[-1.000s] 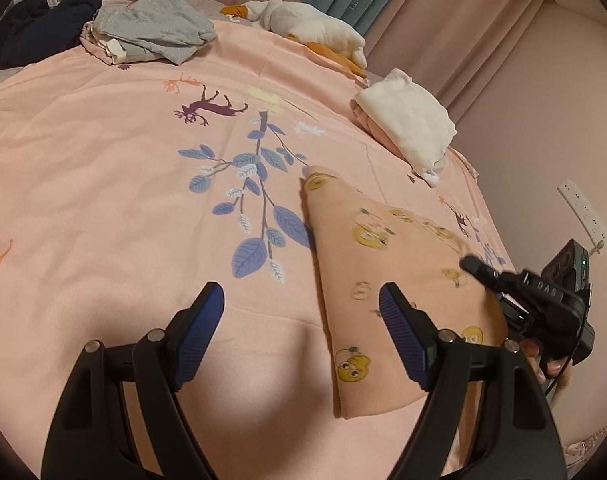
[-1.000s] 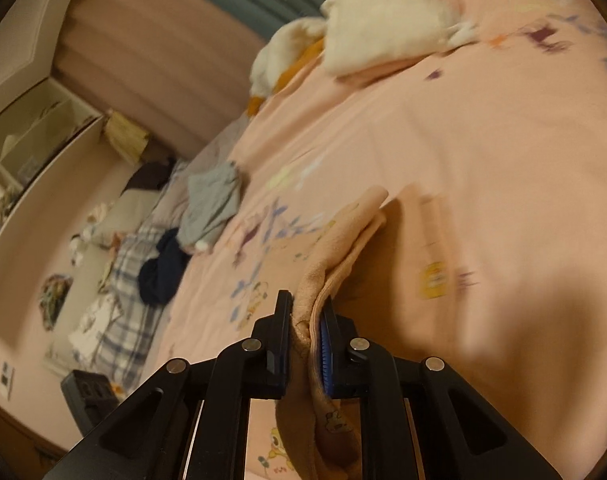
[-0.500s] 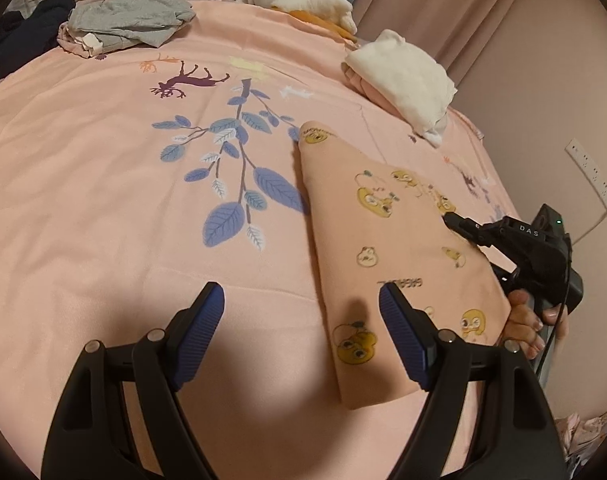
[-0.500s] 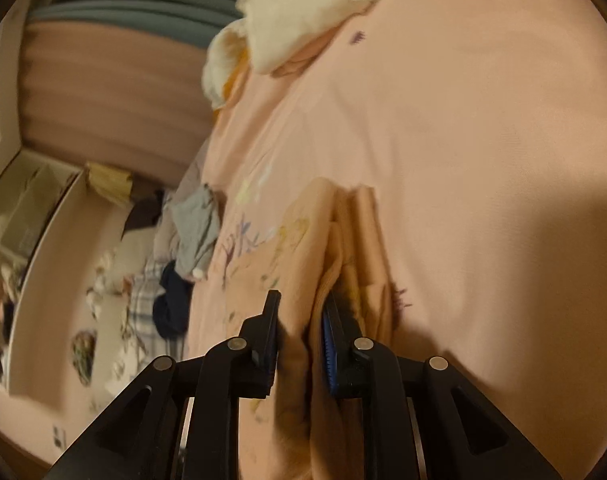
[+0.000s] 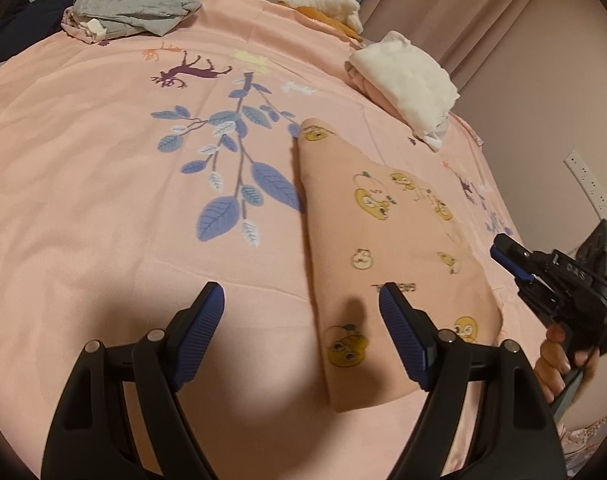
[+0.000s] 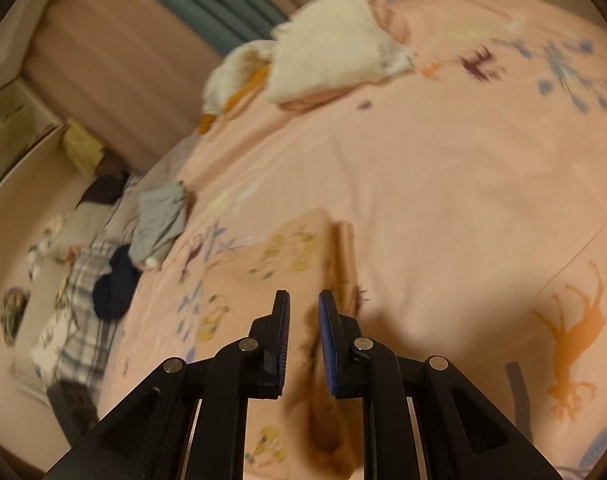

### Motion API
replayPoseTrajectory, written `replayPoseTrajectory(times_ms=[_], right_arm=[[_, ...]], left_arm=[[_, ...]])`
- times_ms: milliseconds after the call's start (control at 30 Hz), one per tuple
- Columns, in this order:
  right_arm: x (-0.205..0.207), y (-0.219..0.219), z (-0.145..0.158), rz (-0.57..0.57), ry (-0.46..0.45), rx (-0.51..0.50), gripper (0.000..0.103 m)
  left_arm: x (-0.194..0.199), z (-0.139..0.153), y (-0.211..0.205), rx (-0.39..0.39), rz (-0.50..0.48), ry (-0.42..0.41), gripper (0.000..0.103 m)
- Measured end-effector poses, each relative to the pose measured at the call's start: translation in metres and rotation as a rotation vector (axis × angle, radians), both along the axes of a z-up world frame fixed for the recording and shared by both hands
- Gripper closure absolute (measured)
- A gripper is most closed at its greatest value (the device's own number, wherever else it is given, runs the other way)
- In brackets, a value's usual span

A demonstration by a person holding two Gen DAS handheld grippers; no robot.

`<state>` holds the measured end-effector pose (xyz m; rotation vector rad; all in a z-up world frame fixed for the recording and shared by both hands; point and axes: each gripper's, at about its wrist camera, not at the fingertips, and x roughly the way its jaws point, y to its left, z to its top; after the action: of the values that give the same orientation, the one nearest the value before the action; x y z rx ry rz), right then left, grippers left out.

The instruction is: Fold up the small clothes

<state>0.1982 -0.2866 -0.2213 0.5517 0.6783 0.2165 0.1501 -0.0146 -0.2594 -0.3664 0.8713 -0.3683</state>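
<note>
Two grippers work over a pink bed printed with leaves and deer. The folded peach garment, dotted with yellow cartoon faces, lies flat on the bed toward its right edge. The left gripper tilts down over the garment's near corner, jaws spread wide, holding nothing. The right gripper, held in a hand, points in from the right just beside the garment's edge; its jaws stand narrowly apart with nothing pinched. Its body reads "DAS". Small dark lettering on the garment is unreadable.
</note>
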Motion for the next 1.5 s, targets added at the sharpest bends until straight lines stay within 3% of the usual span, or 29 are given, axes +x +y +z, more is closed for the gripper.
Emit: replayPoseTrajectory(times_ms=[67, 133, 233, 333, 433, 600, 867, 1500], right_arm=[[-0.005, 0.012, 0.009, 0.043, -0.006, -0.06, 0.085], [-0.002, 0.022, 0.007, 0.084, 0.033, -0.045, 0.085], [0.008, 0.03, -0.005, 0.106, 0.081, -0.038, 0.085], [0.014, 0.032, -0.023, 0.086, 0.173, -0.066, 0.085], [0.019, 0.031, -0.037, 0.101, 0.231, -0.069, 0.085], [0.016, 0.025, -0.039, 0.12, 0.263, -0.052, 0.086], [0.011, 0.025, -0.033, 0.102, 0.281, -0.068, 0.089], [0.011, 0.029, -0.032, 0.099, 0.288, -0.08, 0.089]], left_arm=[[-0.004, 0.003, -0.007, 0.024, -0.015, -0.029, 0.029], [-0.008, 0.007, -0.014, 0.06, -0.034, -0.071, 0.05], [-0.014, 0.011, -0.022, 0.04, -0.082, -0.108, 0.064], [-0.015, 0.008, -0.031, -0.011, -0.176, -0.092, 0.064], [-0.013, -0.006, -0.048, 0.081, -0.234, -0.042, 0.064], [-0.02, -0.011, -0.059, 0.197, -0.28, -0.053, 0.064], [-0.013, -0.017, -0.037, 0.067, -0.267, 0.029, 0.062], [-0.016, -0.016, -0.041, 0.089, -0.264, 0.034, 0.063]])
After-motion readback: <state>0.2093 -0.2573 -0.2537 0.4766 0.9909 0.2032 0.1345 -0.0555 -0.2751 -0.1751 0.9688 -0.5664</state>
